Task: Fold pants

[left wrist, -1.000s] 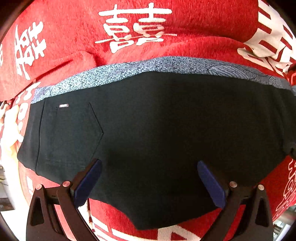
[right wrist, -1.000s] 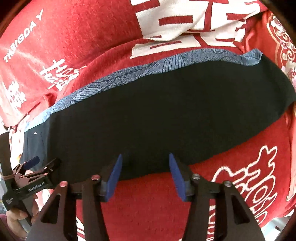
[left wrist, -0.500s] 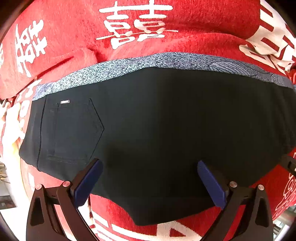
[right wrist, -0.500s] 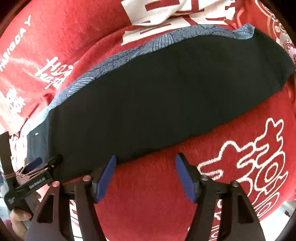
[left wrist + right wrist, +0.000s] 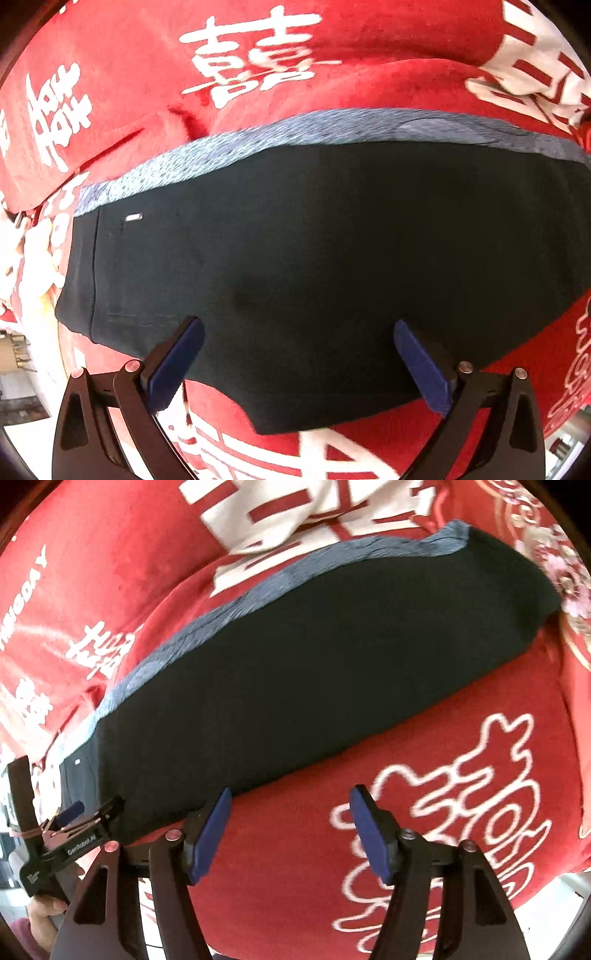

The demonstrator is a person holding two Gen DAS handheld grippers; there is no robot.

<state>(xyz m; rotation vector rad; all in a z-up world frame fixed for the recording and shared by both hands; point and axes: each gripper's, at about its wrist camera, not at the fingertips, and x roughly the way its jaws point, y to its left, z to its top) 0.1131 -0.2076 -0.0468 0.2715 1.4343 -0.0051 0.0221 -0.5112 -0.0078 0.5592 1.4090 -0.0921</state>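
The black cotton-like pants (image 5: 332, 258) with the blue-grey patterned lining strip (image 5: 295, 129) along their far edge lie flat, already folded lengthwise it seems, on the red plush blanket with white characters (image 5: 258, 44). Expect them to be soft, limp and light: they will sag and slide on themselves, so take hold at an edge through all layers, not in the middle. Your left gripper (image 5: 299, 358) has its fingers spread wide and holds nothing; the pants' near hem lies right between and just ahead of those fingers, with the back pocket (image 5: 147, 266) off toward the left finger. Your right gripper (image 5: 290, 830) is likewise spread and empty; the pants' near edge sits just beyond its left finger, running away to the upper right, with bare blanket between the fingers. The leg end (image 5: 517, 583) is well ahead.
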